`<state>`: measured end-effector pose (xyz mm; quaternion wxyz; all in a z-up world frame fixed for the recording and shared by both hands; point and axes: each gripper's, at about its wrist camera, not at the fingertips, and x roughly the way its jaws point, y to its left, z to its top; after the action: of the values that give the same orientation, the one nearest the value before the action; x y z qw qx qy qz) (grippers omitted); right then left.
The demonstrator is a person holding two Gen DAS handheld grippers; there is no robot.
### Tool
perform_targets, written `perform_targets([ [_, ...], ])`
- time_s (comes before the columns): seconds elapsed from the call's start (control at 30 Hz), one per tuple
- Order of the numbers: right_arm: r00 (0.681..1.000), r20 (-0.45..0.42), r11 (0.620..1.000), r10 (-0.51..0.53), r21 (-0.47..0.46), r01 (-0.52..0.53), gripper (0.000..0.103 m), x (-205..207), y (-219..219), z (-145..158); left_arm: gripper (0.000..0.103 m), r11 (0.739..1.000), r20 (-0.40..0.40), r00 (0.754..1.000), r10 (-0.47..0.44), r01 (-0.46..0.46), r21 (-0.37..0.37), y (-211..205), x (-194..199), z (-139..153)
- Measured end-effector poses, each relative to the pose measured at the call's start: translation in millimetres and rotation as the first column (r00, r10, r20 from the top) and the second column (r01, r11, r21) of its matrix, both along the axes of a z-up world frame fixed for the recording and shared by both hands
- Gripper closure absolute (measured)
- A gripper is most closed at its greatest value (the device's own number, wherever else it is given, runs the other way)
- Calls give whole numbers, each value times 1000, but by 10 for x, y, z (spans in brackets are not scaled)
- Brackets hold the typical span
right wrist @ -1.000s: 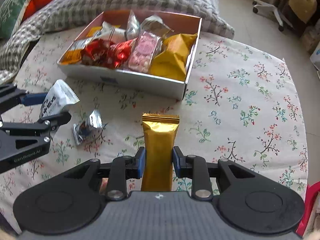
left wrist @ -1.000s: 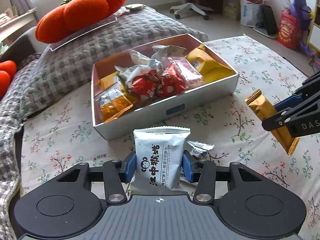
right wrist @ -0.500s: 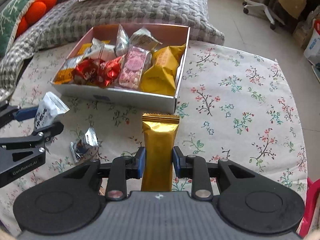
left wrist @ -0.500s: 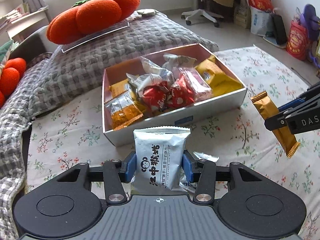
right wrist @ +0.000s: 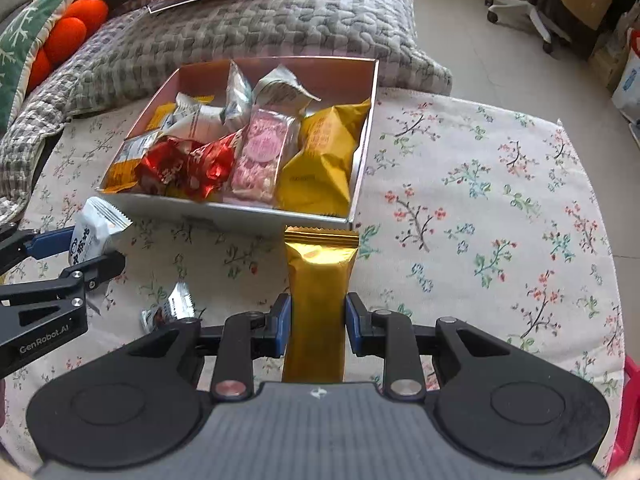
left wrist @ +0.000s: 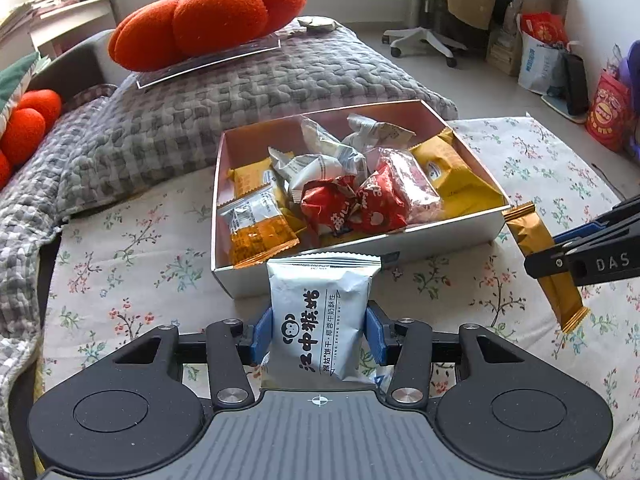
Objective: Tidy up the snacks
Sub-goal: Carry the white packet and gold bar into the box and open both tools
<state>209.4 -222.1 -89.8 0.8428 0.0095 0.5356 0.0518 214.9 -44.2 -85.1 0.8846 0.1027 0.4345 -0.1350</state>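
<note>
Low in the centre of the left wrist view, the left gripper is clamped on a white biscuit packet by its sides, held upright so its top edge points at the near wall of the open snack box in mid-frame. At lower centre of the right wrist view, the right gripper likewise pinches a gold bar wrapper just short of the box's near corner, probably so both can be tipped in. One small silver snack lies on the floral cloth at lower left, not yet collected.
</note>
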Motion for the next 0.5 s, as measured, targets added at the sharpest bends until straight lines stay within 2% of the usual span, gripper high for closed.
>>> perform_targets([
  [0.3,999,37,1000,-4,-26,5,77,16,28,51,58,999,7,1000,20,-20,-29,46,45,21],
  [0.43,998,64,998,4,-61,0,77,28,66,68,58,998,39,998,58,-57,-20,92,70,74],
  [0.5,998,69,999,2,-45,1,77,27,62,87,58,996,50,995,83,-81,-37,157,98,120],
])
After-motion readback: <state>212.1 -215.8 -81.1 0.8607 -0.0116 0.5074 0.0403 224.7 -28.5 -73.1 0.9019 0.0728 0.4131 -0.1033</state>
